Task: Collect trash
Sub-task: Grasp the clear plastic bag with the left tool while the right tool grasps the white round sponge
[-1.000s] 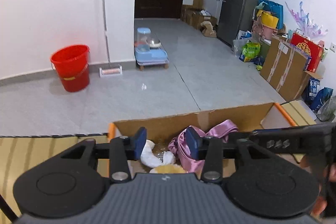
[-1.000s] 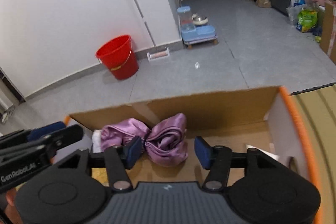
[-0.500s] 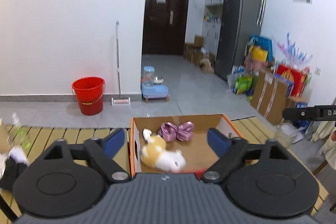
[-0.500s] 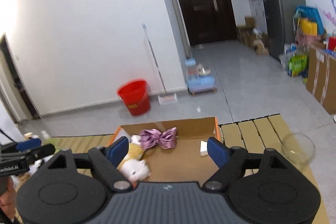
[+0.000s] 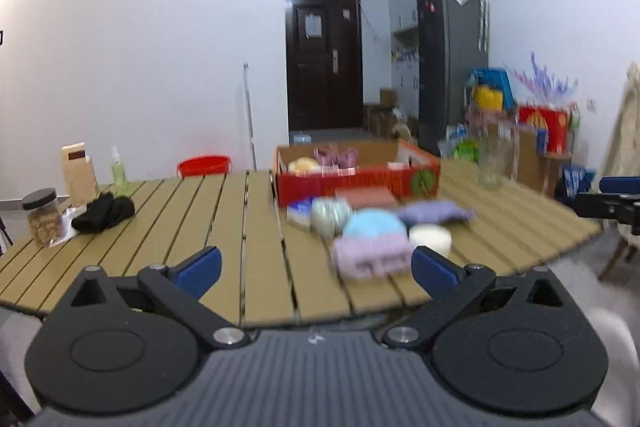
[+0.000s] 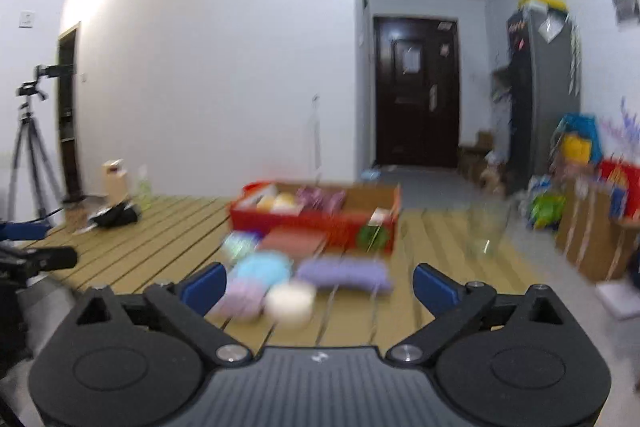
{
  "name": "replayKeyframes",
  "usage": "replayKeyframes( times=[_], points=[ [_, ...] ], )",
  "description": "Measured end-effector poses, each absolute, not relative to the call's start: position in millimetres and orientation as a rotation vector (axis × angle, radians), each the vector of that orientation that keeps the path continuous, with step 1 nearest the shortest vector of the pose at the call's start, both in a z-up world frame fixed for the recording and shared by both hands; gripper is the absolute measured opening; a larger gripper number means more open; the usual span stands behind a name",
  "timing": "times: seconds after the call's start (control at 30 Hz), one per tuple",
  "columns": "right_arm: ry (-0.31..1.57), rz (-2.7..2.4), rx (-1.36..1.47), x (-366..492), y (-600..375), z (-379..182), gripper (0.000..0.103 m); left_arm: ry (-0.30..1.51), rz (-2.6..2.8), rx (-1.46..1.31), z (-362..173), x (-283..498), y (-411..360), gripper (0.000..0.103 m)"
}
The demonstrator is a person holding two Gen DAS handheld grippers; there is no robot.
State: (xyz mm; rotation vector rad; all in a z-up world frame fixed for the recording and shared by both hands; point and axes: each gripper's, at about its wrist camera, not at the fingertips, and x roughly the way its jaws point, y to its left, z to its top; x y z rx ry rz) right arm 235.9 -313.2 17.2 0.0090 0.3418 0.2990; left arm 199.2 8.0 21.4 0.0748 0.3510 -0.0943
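Note:
A red cardboard box (image 5: 356, 179) stands at the far side of the slatted wooden table (image 5: 224, 227) and holds a yellow-white soft thing and a purple bow. It also shows in the right wrist view (image 6: 316, 219). In front of it lie a blue-and-lilac knit piece (image 5: 374, 239), a white round piece (image 5: 430, 238), a purple cloth (image 5: 436, 213) and a pink flat piece (image 5: 366, 195). My left gripper (image 5: 316, 267) is open and empty at the table's near edge. My right gripper (image 6: 320, 285) is open and empty, also back from the pile.
A glass (image 5: 494, 163) stands right of the box. At the table's left are a black cloth (image 5: 105, 213), a jar (image 5: 40, 217), a spray bottle (image 5: 119, 171) and a tan carton (image 5: 79, 169). A tripod (image 6: 30, 139) stands at the left; boxes and bags line the right wall.
Both grippers have pulled back from inside the box to the table's near edge and opened wider. The whole table and the pile in front of the box have come into view.

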Motion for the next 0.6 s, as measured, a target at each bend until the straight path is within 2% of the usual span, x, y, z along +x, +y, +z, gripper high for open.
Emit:
replayKeyframes(
  times=[0.3,0.53,0.6],
  points=[
    [0.399,0.286,0.059,229,-302,-2,0.098,0.356,-0.088,0.036,15,216,7,0.103],
    [0.466,0.326,0.038,283,-268,-34,0.095,0.370,-0.084,0.030,-6,285,1,0.103],
    [0.483,0.337,0.029,308,-259,-44,0.088,0.379,-0.081,0.027,-12,317,-1,0.101]
  ],
)
